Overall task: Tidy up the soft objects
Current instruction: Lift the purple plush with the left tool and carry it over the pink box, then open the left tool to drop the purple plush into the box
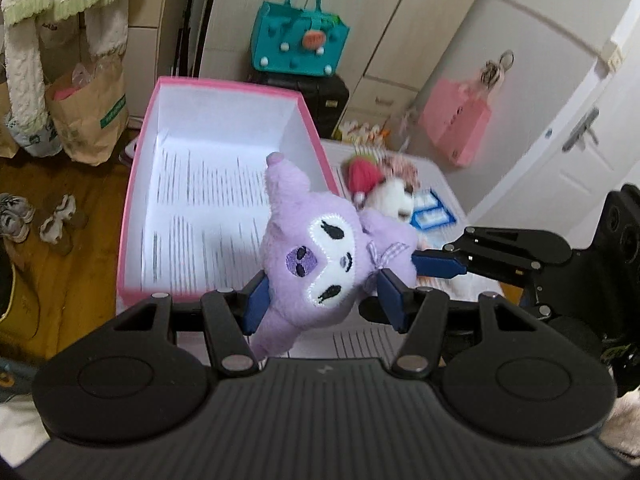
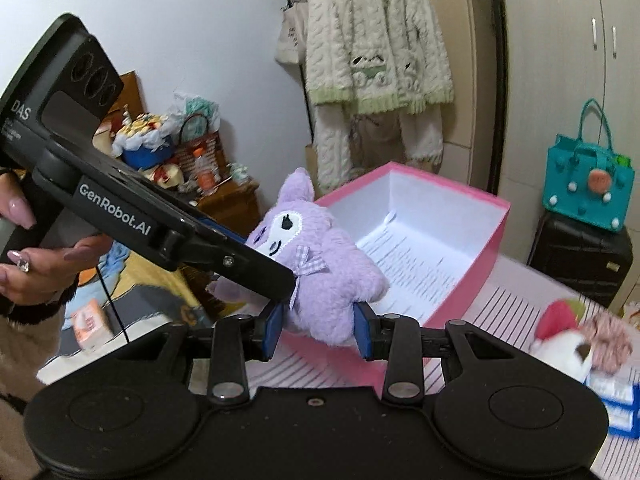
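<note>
Midway, by the look: purple plush (image 1: 316, 264) gripped at the head by left tool (image 1: 320, 304) and at the body by right tool (image 2: 320, 330), held aloft over the near edge of the pink box (image 1: 136, 184), not yet inside. Box seemingly empty; another plush (image 2: 568, 344) left waiting on the desk (image 1: 360, 344). Only from the right wrist: hand (image 2: 44, 268) holding the left tool

Left wrist view looks steeply down along its jaws, close to the purple plush toy (image 1: 316, 256). Right wrist view faces it closely from the opposite side. Both share the pink box (image 1: 224, 184).
</note>
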`<action>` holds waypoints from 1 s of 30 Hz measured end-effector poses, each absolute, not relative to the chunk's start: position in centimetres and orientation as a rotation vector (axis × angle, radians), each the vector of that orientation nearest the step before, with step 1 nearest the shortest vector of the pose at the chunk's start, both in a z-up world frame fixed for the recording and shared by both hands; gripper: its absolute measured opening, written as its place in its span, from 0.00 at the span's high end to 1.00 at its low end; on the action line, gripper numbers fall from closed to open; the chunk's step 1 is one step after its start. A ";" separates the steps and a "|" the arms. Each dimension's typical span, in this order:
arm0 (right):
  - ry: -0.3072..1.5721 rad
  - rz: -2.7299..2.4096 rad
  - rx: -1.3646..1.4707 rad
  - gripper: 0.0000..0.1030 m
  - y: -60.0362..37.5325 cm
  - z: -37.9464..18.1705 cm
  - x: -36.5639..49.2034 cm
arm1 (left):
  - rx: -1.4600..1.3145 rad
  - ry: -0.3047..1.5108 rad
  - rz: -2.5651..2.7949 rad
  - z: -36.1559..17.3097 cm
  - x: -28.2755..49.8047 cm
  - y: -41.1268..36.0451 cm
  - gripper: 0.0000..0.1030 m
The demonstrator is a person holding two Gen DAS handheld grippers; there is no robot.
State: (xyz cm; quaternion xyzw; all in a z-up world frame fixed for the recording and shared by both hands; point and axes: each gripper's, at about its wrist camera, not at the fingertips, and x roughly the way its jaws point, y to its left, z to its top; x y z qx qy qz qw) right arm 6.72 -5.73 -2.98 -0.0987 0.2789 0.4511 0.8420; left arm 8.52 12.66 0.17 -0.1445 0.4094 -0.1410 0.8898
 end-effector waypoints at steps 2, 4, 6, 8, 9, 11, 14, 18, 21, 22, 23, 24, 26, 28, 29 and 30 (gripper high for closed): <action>0.559 0.937 -0.235 0.59 -5.0 -2.7 7.7 | -0.307 0.836 -0.297 0.3 9.9 13.2 0.45; 0.540 0.922 -0.258 0.59 -4.2 -2.6 8.8 | -0.314 0.825 -0.294 0.3 11.3 13.7 0.45; 0.528 0.906 -0.274 0.60 -3.4 -2.5 10.3 | -0.324 0.816 -0.287 0.3 12.9 14.2 0.45; 0.522 0.893 -0.286 0.60 -2.7 -2.5 11.9 | -0.338 0.811 -0.279 0.2 14.6 14.8 0.45; 0.522 0.888 -0.292 0.60 -2.3 -2.5 12.7 | -0.352 0.810 -0.275 0.0 15.5 15.1 0.45; 0.524 0.877 -0.323 0.60 -1.5 -2.6 14.4 | -0.381 0.820 -0.271 -0.5 17.3 15.7 0.45; 0.567 0.857 -0.349 0.60 -0.2 -3.1 17.5 | -0.428 0.846 -0.257 -1.6 20.2 16.6 0.46; 0.665 0.829 -0.350 0.60 1.4 -4.4 21.6 | -0.497 0.913 -0.220 -3.7 24.2 17.7 0.45; 0.720 0.797 -0.362 0.60 2.4 -5.4 23.7 | -0.555 0.971 -0.203 -5.5 26.8 18.6 0.45; 0.734 0.784 -0.370 0.60 2.7 -5.7 24.1 | -0.575 0.988 -0.200 -6.0 27.6 18.8 0.45; 0.746 0.773 -0.383 0.60 3.0 -6.0 24.6 | -0.590 1.003 -0.197 -6.5 28.2 19.0 0.45; 0.758 0.760 -0.391 0.60 3.1 -6.3 24.9 | -0.598 1.017 -0.195 -7.0 28.8 19.1 0.45; 0.781 0.740 -0.406 0.60 3.6 -6.7 25.6 | -0.622 1.040 -0.190 -7.8 29.8 19.3 0.45; 0.784 0.716 -0.433 0.60 4.0 -7.0 25.9 | -0.632 1.051 -0.192 -8.3 30.4 19.4 0.45; 0.789 0.706 -0.443 0.60 4.1 -7.1 26.0 | -0.629 1.056 -0.194 -8.4 30.7 19.3 0.45; 0.797 0.698 -0.449 0.60 4.4 -7.2 26.2 | -0.634 1.064 -0.193 -8.6 30.9 19.3 0.45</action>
